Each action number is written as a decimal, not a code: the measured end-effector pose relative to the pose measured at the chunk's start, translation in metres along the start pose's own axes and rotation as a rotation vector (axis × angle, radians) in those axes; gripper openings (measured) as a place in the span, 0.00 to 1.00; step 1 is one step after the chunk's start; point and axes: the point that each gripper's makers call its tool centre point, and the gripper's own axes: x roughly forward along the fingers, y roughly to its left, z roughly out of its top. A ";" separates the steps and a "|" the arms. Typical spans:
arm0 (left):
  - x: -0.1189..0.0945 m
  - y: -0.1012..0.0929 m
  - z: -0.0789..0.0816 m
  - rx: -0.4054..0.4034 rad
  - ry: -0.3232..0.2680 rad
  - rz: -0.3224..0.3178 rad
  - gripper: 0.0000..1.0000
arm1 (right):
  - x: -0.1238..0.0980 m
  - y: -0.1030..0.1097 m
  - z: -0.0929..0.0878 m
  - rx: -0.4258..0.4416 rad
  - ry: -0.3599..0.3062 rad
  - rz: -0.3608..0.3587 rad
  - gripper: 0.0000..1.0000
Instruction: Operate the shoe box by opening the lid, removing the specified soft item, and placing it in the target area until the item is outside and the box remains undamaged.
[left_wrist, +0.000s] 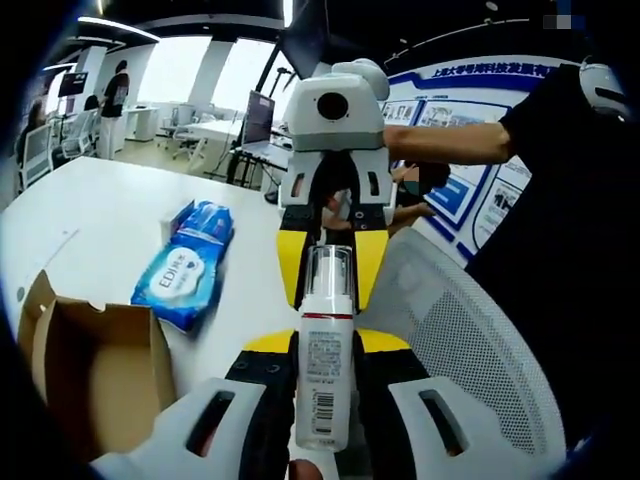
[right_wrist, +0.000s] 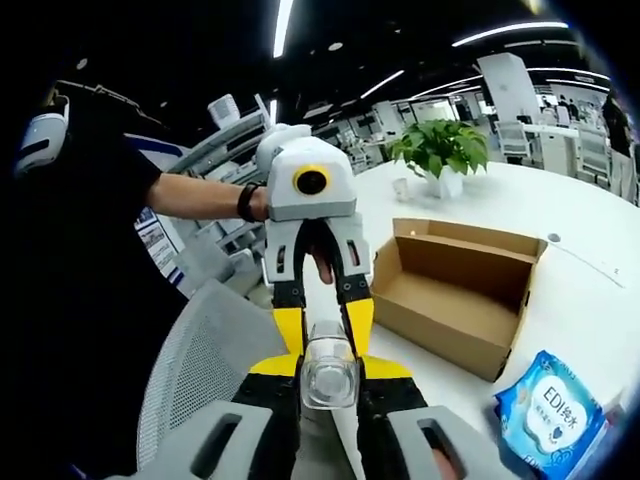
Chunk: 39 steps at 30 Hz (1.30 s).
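A white bottle (left_wrist: 323, 350) with a clear cap is gripped at one end by the left gripper (left_wrist: 325, 385) and at the cap end by the right gripper (right_wrist: 328, 385), held past the white table (left_wrist: 110, 215) edge above a mesh chair (left_wrist: 470, 330). On the table, the open cardboard box (right_wrist: 455, 290) is seen empty inside. A blue wipes pack (left_wrist: 185, 265) lies outside, just beside it.

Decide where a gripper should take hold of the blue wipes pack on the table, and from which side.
Across its short width near the middle, coming down from above: the wipes pack lies flat on the table, long and soft, broad face up.
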 end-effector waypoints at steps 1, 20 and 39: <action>0.000 0.000 0.001 -0.002 -0.005 0.000 0.22 | -0.001 0.001 0.001 0.019 -0.008 0.006 0.16; -0.017 0.020 0.012 -0.081 -0.155 0.215 0.40 | -0.027 -0.016 -0.008 0.042 -0.003 -0.016 0.16; -0.068 0.058 -0.034 -0.293 -0.302 0.611 0.49 | -0.062 -0.053 -0.025 0.014 0.063 -0.091 0.16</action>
